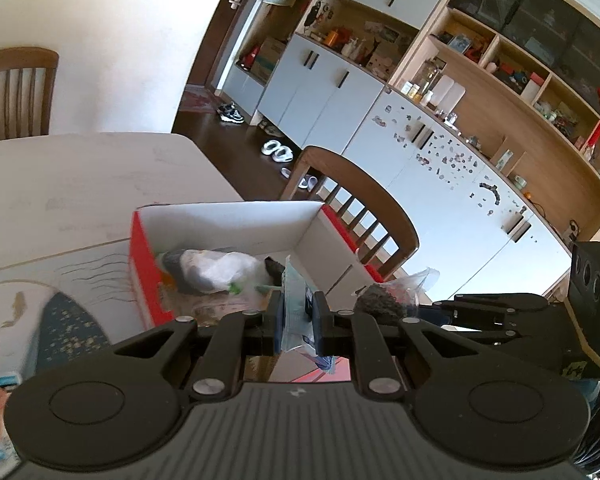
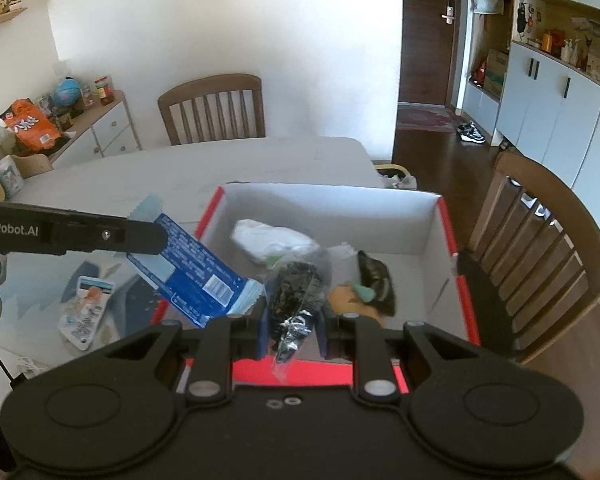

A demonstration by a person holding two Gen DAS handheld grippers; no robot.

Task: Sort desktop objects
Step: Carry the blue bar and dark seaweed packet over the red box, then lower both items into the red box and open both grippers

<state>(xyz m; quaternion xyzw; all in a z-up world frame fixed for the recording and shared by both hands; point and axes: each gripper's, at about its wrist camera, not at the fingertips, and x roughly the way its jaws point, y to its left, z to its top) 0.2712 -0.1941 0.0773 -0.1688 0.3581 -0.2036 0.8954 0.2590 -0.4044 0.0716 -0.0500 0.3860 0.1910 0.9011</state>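
Currently the left gripper [image 1: 297,322] is clamped on a flat blue foil packet [image 2: 196,276] with crimped light-blue ends and a white barcode patch; the packet hangs edge-on between the pads, above the left wall of the box. The right gripper [image 2: 293,330] pinches a clear plastic bag of dark flakes [image 2: 296,300], crinkled and tapering to a narrow bottom end, held over the near side of the box.

The open cardboard box [image 2: 444,224] is rectangular, red outside and plain white inside, resting on a pale table [image 2: 180,172]. Inside lie a soft white plastic bag [image 2: 272,240] and a dark rounded item [image 2: 376,280], partly blurred. A glossy white pouch [image 2: 86,308] lies on a printed mat, left of the box.
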